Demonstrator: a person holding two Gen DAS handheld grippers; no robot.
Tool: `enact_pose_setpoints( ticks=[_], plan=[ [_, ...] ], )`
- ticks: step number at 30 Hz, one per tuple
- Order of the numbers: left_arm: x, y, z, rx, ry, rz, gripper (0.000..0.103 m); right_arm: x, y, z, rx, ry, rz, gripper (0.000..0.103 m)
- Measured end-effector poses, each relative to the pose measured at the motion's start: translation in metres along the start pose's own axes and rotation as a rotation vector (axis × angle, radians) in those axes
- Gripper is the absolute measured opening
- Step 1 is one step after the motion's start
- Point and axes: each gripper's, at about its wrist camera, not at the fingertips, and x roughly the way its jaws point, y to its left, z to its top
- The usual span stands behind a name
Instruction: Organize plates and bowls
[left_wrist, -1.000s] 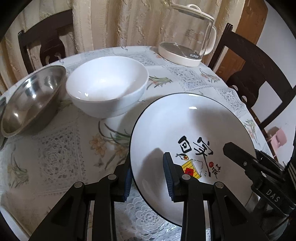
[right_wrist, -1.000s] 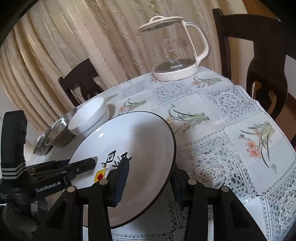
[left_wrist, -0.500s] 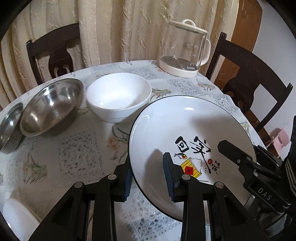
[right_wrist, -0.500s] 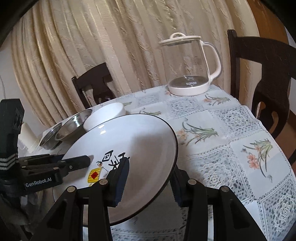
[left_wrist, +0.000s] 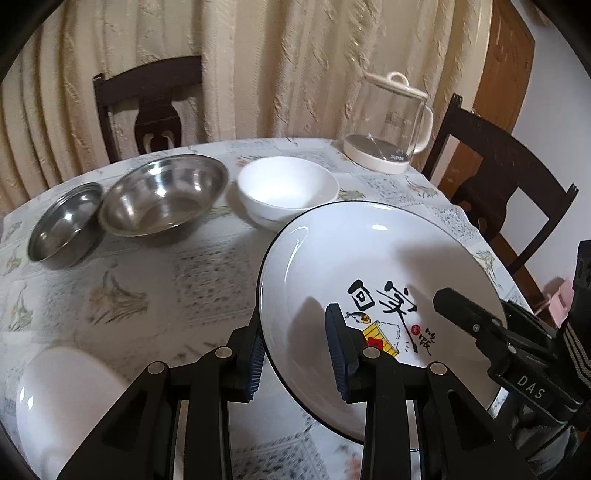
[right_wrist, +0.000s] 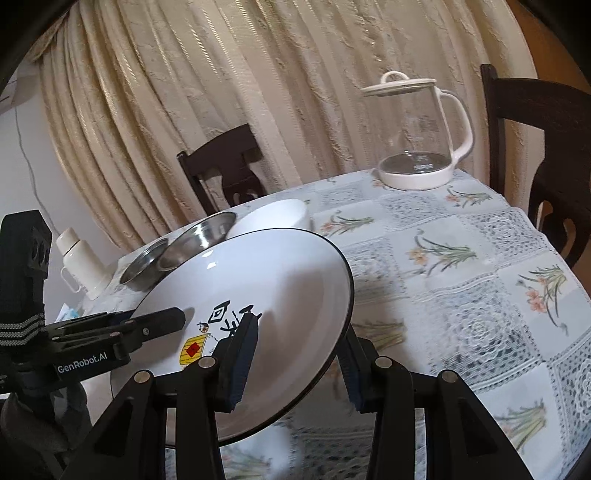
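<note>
While the left gripper clamps the plate rim at 6 o'clock in the left wrist view, the plate sits tilted above the table, w/ white bowl at 12 and steel bowl at 10. In the right wrist view, the right gripper pinches the opposite rim at 6, kettle at 1.

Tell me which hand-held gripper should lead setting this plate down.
Probably left: the left hand-held gripper grips the plate rim on the side toward open tablecloth; the right hand-held gripper clamps the opposite rim.
</note>
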Motion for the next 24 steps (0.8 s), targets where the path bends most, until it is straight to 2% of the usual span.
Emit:
enact_pose_setpoints(
  ticks=[12,24],
  plan=[
    [-0.045,0.046,-0.033,-0.097,-0.026,0.041,0.032,0.001,0.049,-0.013,-0.045,0.033,0.101,0.045],
    [-0.089,0.106,-0.067,-0.194,-0.047,0.124,0.032,0.018,0.106,-0.025,-0.092,0.104,0.232,0.045]
  ],
)
